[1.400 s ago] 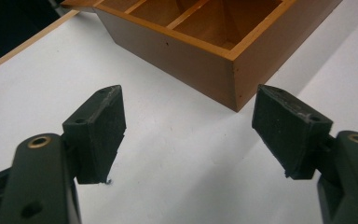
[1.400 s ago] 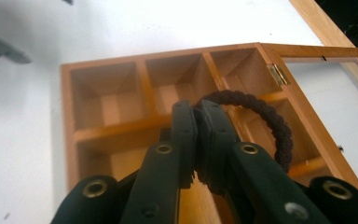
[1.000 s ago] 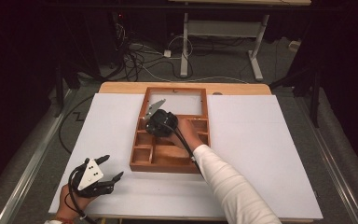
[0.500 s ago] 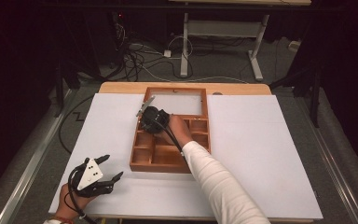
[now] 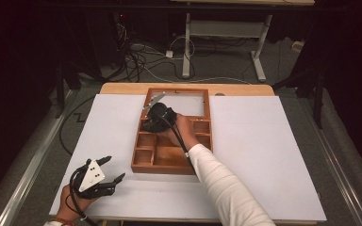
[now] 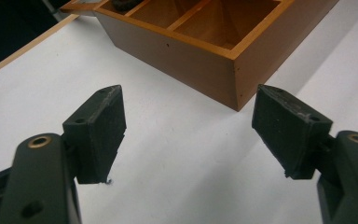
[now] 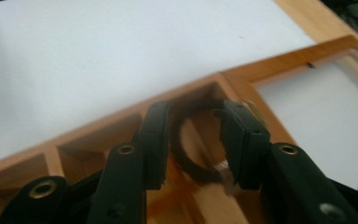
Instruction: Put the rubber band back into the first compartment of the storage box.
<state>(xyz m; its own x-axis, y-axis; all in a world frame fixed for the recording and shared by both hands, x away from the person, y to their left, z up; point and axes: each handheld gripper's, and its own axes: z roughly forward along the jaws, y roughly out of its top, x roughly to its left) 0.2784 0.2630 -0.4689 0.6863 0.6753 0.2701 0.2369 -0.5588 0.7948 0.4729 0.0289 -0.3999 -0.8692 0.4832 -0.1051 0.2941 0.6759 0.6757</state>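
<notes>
Jaws on the right gripper (image 7: 193, 140) sit partly closed, one each side of a dark ring-shaped object (image 7: 191, 161) in the corner compartment of the wooden tray (image 7: 279, 63); something pale and glinting shows at the ring's lower edge by one jaw. Can't tell if the pads actually press on the ring or what the ring is made of — view is blurred. From the high view the right gripper (image 5: 156, 114) is over the tray's upper-left cell, just below the big open frame section, with a grey plate sticking out toward the tray's far-left corner. Right hand (image 5: 181, 129) and white sleeve (image 5: 226, 188) cross the tray (image 5: 143, 167) diagonally from the near edge.

Left gripper (image 6: 186, 135) jaws spread wide, nothing between them, hovering just above white sheet (image 6: 168, 154). Near corner of the tray (image 6: 235, 79) is just ahead of them, not touching. High view puts the left gripper (image 5: 115, 172) near the bench's front-left, held in the left hand (image 5: 73, 200), well apart from the right one.

Tray sits centre of the white-covered bench (image 5: 273, 150), far end near the wooden bench edge (image 5: 122, 88). Cables (image 5: 136, 61) and a desk frame (image 5: 226, 42) on the floor beyond
</notes>
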